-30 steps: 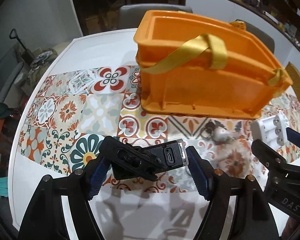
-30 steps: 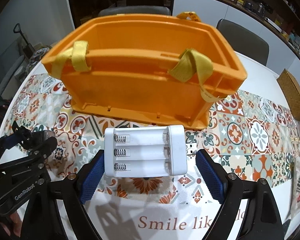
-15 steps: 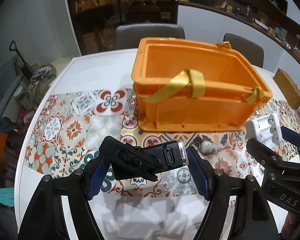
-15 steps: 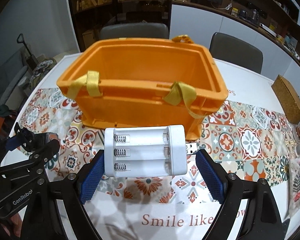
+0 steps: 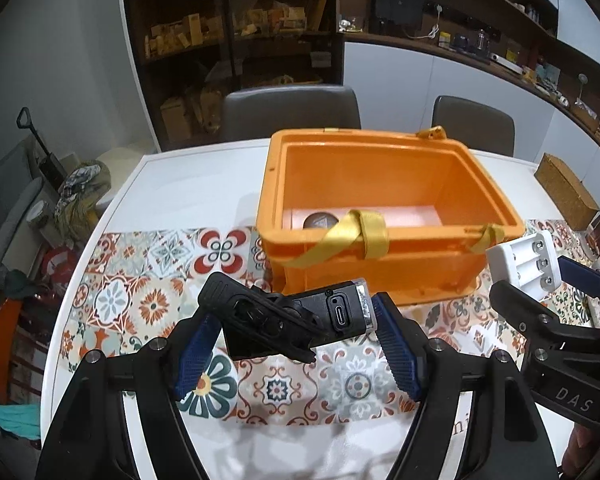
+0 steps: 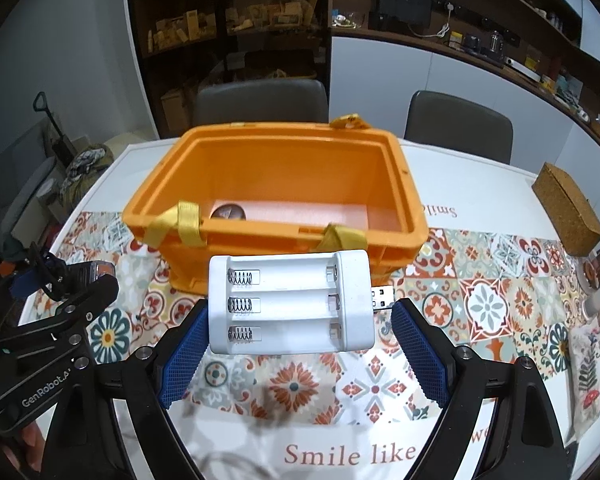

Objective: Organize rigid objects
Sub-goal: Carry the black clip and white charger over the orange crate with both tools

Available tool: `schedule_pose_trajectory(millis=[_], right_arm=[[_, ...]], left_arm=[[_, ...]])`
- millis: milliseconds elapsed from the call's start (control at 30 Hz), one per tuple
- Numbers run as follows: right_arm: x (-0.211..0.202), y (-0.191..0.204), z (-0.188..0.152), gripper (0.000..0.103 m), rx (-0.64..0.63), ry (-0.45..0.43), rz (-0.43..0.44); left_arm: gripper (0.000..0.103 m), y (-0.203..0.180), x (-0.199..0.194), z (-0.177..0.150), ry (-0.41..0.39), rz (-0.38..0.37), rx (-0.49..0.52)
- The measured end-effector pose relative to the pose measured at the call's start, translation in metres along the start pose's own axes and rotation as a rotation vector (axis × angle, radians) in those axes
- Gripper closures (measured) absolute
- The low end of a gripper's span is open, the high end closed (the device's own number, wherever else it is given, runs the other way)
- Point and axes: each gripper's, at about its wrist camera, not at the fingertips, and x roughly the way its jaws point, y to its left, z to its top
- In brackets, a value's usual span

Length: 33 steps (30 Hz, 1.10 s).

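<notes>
My left gripper (image 5: 296, 334) is shut on a black device with a USB-C port (image 5: 288, 322) and holds it above the patterned cloth, in front of the orange crate (image 5: 380, 266). My right gripper (image 6: 298, 318) is shut on a white three-slot battery charger (image 6: 292, 304) with a USB plug, also lifted before the crate (image 6: 396, 242). Each view shows the other gripper at its edge: the right one (image 5: 540, 284), the left one (image 6: 64, 280). A round dark object (image 5: 319, 222) lies on the crate's floor. Yellow straps hang over its near rim.
The crate stands mid-table on a tiled-pattern cloth (image 6: 484, 304). A cork box (image 6: 568, 208) lies at the far right, and a mushroom-print cloth (image 6: 592, 372) at the right edge. Two grey chairs (image 5: 292, 110) stand behind the table.
Both grippers have risen with their loads, and both views now look down into the crate. The grips have not changed.
</notes>
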Motion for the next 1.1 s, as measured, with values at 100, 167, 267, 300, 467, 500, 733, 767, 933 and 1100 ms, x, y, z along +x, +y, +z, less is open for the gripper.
schedule_pose_trajectory(millis=[100, 167, 267, 300, 467, 500, 733, 767, 933, 1100], right_arm=[[-0.002, 0.0, 0.006, 0.014, 0.001, -0.013, -0.003], [-0.003, -0.001, 0.01, 0.014, 0.002, -0.02, -0.006], [-0.004, -0.002, 0.015, 0.014, 0.01, -0.027, -0.007], [-0.003, -0.003, 0.017, 0.014, 0.013, -0.027, -0.007], [-0.002, -0.006, 0.027, 0.014, 0.023, -0.038, -0.013], [-0.001, -0.007, 0.029, 0.014, 0.026, -0.04, -0.013], [0.009, -0.008, 0.04, 0.014, 0.018, -0.043, -0.031], [0.011, -0.009, 0.041, 0.014, 0.018, -0.041, -0.032], [0.021, -0.008, 0.05, 0.014, 0.02, -0.033, -0.038], [0.031, -0.014, 0.061, 0.014, 0.033, -0.02, -0.044]], left_arm=[[0.028, -0.001, -0.002, 0.007, -0.012, -0.002, 0.008], [0.028, -0.002, -0.004, 0.012, -0.027, 0.002, 0.021], [0.028, -0.004, -0.006, 0.02, -0.04, -0.003, 0.03], [0.028, -0.004, -0.006, 0.023, -0.044, -0.003, 0.033], [0.028, -0.006, -0.007, 0.038, -0.06, -0.024, 0.044], [0.028, -0.005, -0.006, 0.04, -0.06, -0.029, 0.045], [0.028, -0.009, 0.007, 0.051, -0.041, -0.038, 0.06], [0.028, -0.01, 0.009, 0.053, -0.04, -0.033, 0.064], [0.028, -0.011, 0.02, 0.063, -0.023, -0.037, 0.073], [0.028, -0.012, 0.033, 0.074, -0.008, -0.035, 0.09]])
